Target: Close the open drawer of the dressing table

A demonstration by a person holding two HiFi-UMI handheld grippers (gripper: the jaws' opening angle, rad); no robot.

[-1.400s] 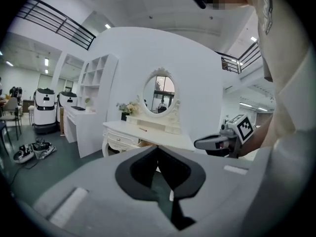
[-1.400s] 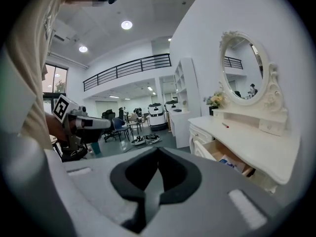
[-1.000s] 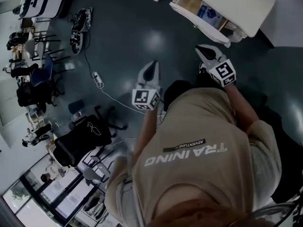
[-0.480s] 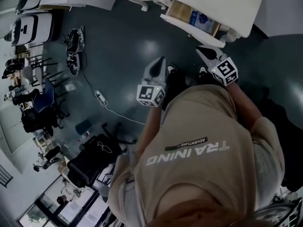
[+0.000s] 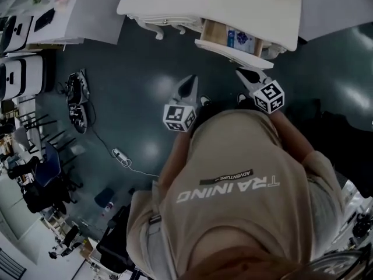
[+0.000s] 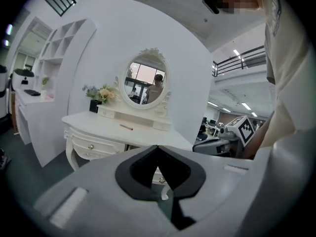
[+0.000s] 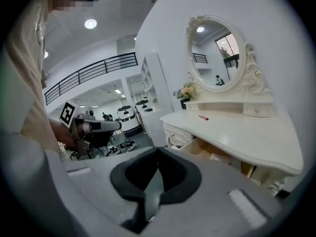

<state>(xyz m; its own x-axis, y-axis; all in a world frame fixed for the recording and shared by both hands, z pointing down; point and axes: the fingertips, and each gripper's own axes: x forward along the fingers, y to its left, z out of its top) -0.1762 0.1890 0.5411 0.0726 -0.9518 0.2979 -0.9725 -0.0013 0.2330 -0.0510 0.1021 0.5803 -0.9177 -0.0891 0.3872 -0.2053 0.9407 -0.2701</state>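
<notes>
The white dressing table stands at the top of the head view, its oval mirror upright on the back. One drawer is pulled out on the right side, showing a blue-and-white box inside; it also shows as a drawer under the tabletop. My left gripper hovers over the floor, short of the table and left of the drawer, jaws shut and empty. My right gripper is shut and empty too, its tips just below the drawer's front edge. Whether it touches the drawer is unclear.
A red pen lies on the tabletop and a flower pot stands at its left end. A power strip with a white cable and a black device lie on the dark floor. Office chairs cluster at far left.
The person has stepped toward the dressing table, which fills more of the head view's top. Both grippers have come closer to it, the right one up to the drawer front. The drawer stays open.
</notes>
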